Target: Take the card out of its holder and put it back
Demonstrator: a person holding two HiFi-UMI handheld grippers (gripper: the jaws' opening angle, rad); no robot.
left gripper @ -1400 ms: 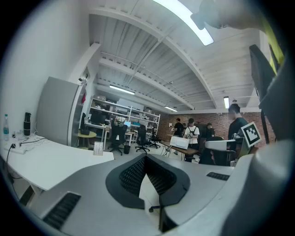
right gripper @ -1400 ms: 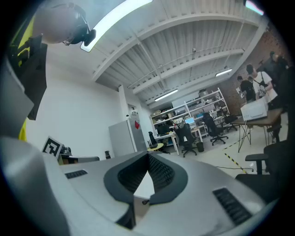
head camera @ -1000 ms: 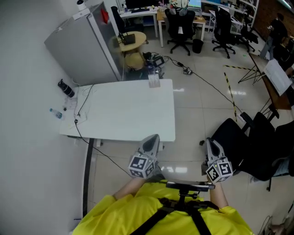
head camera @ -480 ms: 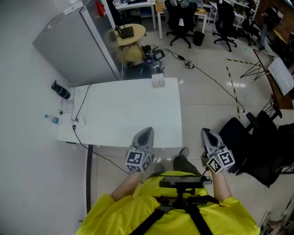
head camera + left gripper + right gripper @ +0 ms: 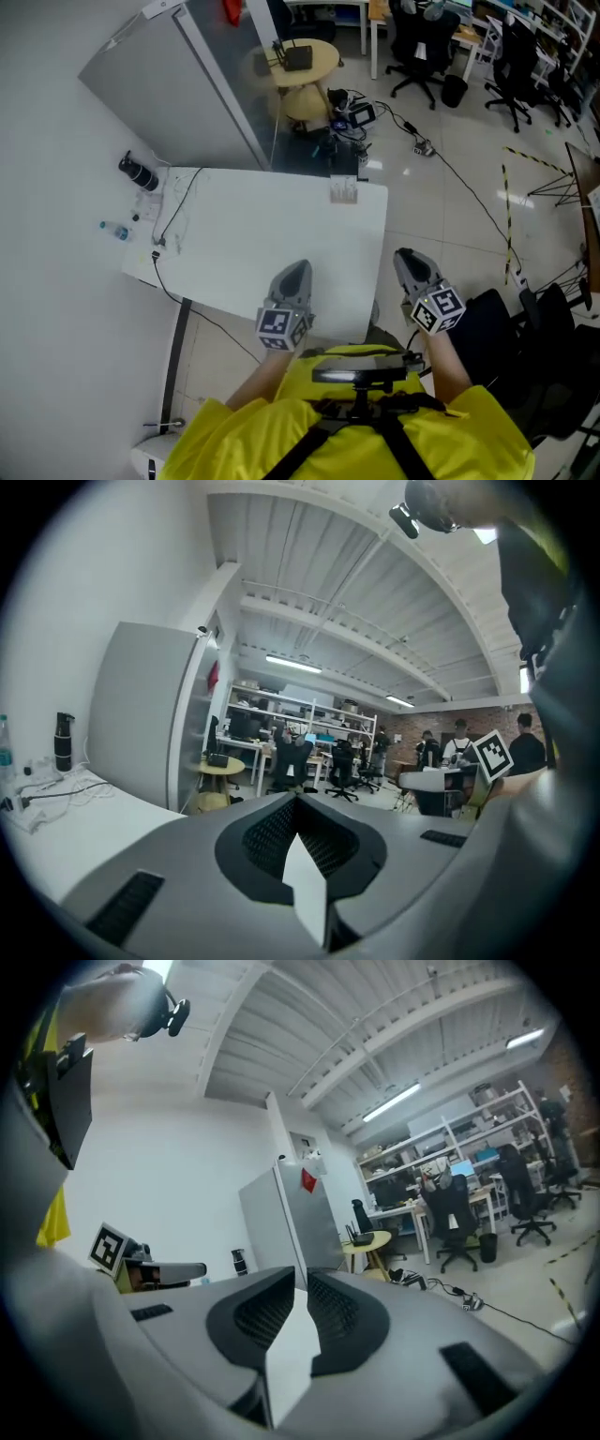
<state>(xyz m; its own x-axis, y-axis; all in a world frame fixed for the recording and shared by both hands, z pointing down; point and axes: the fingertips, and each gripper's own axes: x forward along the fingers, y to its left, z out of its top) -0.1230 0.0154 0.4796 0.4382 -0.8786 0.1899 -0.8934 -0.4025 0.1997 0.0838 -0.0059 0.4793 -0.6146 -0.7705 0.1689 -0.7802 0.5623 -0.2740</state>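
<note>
Distantly, tiny indistinct card holder (image 5: 344, 191); left claw (image 5: 298, 268), right claw (image 5: 405, 254) closed, empty.

One white surface (image 5: 262, 253) carries one clear card holder (image 5: 344, 192), one dark bottle (image 5: 139, 173) and one small clear bottle (image 5: 114, 231). There are two grippers: one left gripper (image 5: 295, 277) and one right gripper (image 5: 409, 264). Beyond stand one grey cabinet (image 5: 178, 89) and one round yellow table (image 5: 298, 64).
</note>
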